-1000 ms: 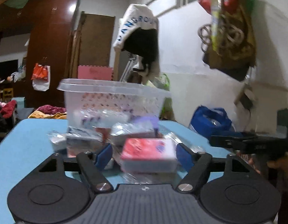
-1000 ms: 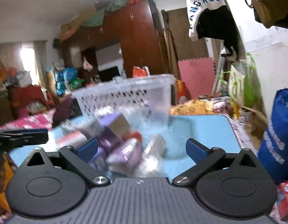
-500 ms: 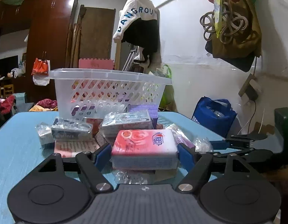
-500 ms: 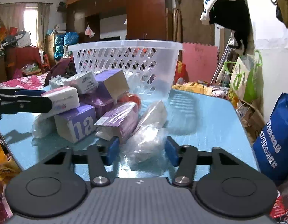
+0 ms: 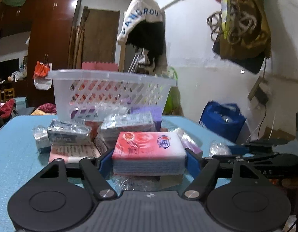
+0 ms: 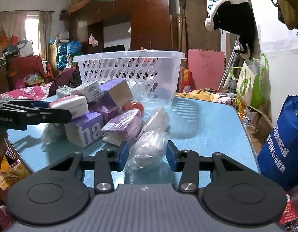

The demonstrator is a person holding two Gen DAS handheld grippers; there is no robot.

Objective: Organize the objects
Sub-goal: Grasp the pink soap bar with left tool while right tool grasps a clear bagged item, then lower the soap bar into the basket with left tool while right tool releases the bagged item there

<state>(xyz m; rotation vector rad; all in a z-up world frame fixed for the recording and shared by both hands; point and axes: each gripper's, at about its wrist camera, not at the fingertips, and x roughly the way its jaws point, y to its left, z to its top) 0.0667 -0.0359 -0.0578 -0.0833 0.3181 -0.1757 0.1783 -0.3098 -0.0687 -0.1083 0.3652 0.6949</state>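
The left tongs (image 5: pixel 149 161) are closed on a pink tissue pack (image 5: pixel 149 150), both blue pads pressed flat against its short ends. The pack sits at the near edge of a pile on the blue table (image 5: pixel 15 148), resting on crinkled clear wrap rather than on the bare top. The right tongs (image 6: pixel 147 154) are narrowed around a clear plastic bag (image 6: pixel 149 150) of pale contents, with the pads touching or nearly touching its sides; the bag lies on the table at the near end of the pile.

Behind the pink pack, in the left view, a wrapped silver-grey pack (image 5: pixel 127 124) lies tilted against it, and a second wrapped pack (image 5: pixel 68 133) lies to the left on top of a printed pink sheet (image 5: pixel 71 151). A purple box (image 5: pixel 149 112) stands farther back, just in front of the white basket (image 5: pixel 110 92), which stands upright at the far side of the table with purple items showing through its lattice.

In the right view, a purple box with white letters (image 6: pixel 85 129), a torn purple carton (image 6: pixel 123 125) and a second clear bag (image 6: pixel 155 118) crowd the left side of the held bag, touching or just beside it. The carton leans toward the left pad. A blue bag (image 6: pixel 284 145) stands off the right edge of the table.
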